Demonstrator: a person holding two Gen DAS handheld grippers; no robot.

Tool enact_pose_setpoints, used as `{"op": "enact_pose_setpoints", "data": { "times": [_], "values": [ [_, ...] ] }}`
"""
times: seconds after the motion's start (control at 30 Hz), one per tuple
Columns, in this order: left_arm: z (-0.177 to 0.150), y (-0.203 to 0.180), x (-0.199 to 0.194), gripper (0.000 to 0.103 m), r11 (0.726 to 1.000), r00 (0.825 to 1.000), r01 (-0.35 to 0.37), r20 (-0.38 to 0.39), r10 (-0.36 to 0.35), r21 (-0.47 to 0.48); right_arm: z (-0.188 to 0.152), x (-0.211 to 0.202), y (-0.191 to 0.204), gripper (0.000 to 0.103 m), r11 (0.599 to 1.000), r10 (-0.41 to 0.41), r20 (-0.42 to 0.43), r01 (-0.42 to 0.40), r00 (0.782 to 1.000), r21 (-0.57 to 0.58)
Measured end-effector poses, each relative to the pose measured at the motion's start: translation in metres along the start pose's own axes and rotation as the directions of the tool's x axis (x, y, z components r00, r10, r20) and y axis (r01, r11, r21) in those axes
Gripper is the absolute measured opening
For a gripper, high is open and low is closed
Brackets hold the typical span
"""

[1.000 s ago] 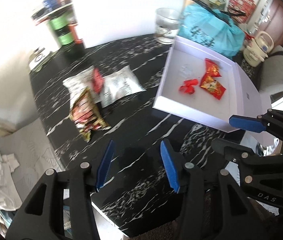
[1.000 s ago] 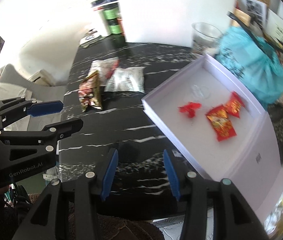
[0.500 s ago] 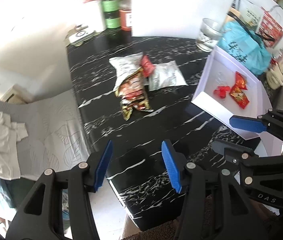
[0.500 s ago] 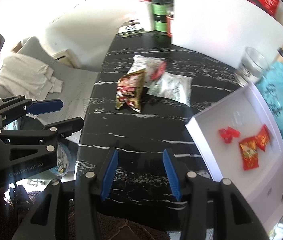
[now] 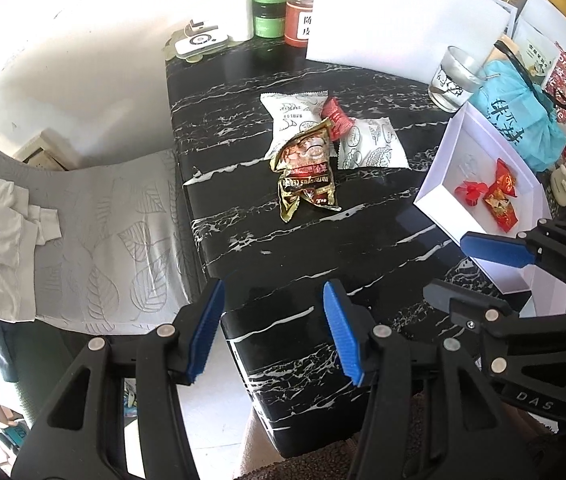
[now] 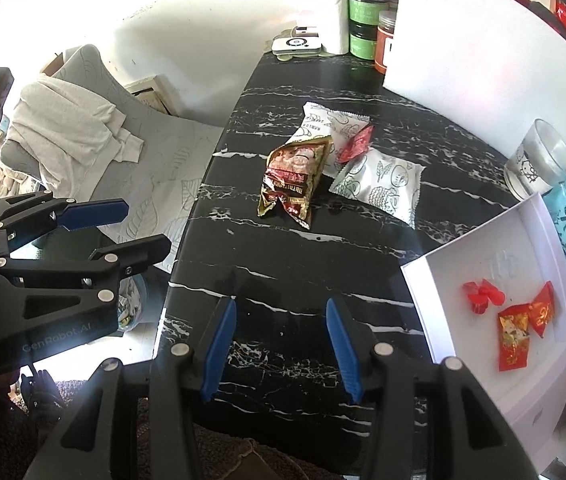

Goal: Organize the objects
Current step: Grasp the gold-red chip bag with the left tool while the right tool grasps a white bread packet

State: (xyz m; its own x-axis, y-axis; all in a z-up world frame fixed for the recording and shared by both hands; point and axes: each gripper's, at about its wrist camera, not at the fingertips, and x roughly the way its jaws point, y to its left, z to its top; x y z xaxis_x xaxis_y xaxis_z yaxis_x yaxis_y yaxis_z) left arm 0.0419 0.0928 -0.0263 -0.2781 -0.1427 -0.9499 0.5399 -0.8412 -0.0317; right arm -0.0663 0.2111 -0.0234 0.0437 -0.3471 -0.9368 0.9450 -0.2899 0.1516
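Ahead, in the left wrist view: left gripper (image 5: 273,330) empty, blue fingers (image 5: 207,330) parted over the near corner of the black marbled counter (image 5: 363,240), nothing between them. Snack pile well beyond the fingertips, up and slightly right: gold-and-red snack packet (image 5: 307,174) nearest, long axis running roughly away from the fingers, top end lapping a white pastry packet (image 5: 293,120). Small red candy wrapper (image 5: 337,118) perched between that and a 2nd white packet (image 5: 371,146). White box (image 5: 443,178) off to the right, with 3 red candies (image 5: 491,194) already inside. Right gripper (image 5: 479,270) seen at the right edge, fingers apart, close to the box's near wall.

Then the right wrist view: right gripper (image 6: 281,350) likewise empty, fingers (image 6: 341,350) spread over bare counter (image 6: 323,264). Gold-and-red snack packet (image 6: 293,178) nearly straight ahead, still well apart from the tips, its length close to in line with the fingers. White box (image 6: 435,312) near, to the right. Left gripper (image 6: 123,230) out past the counter's left edge.

Judged nearer the pile on its approach line: probably the right, though close between the 2. Likely called for: a forward reach and a pinch across the packet's narrow width.
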Motion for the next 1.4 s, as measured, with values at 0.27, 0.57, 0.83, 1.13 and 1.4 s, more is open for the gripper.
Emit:
{"op": "enact_pose_setpoints", "data": {
  "times": [0.27,0.57,0.83,1.13,1.4],
  "values": [
    [0.015,-0.006,0.017,0.05,1.0,0.999,0.013,-0.033,-0.013,0.005,0.008,0.008,-0.018,0.048,1.0,-0.007,-0.024,0.008,1.0,0.023],
    [0.043,-0.013,0.039,0.05,1.0,0.998,0.023,-0.066,-0.022,0.021,0.028,0.02,-0.043,0.048,0.999,-0.011,-0.043,0.013,0.999,0.051],
    [0.068,-0.014,0.065,0.05,0.999,0.994,0.033,-0.109,-0.03,0.021,0.051,0.038,-0.067,0.048,0.997,-0.013,-0.067,0.019,0.998,0.077],
    [0.097,-0.011,0.094,0.05,0.999,0.988,0.042,-0.147,-0.043,-0.01,0.08,0.058,-0.09,0.058,0.994,-0.016,-0.087,0.025,0.996,0.103],
    [0.111,-0.016,0.12,0.058,0.998,0.979,0.069,-0.192,-0.069,-0.004,0.101,0.085,-0.11,0.073,0.988,0.0,-0.115,0.017,0.993,0.152]
  ]
}}
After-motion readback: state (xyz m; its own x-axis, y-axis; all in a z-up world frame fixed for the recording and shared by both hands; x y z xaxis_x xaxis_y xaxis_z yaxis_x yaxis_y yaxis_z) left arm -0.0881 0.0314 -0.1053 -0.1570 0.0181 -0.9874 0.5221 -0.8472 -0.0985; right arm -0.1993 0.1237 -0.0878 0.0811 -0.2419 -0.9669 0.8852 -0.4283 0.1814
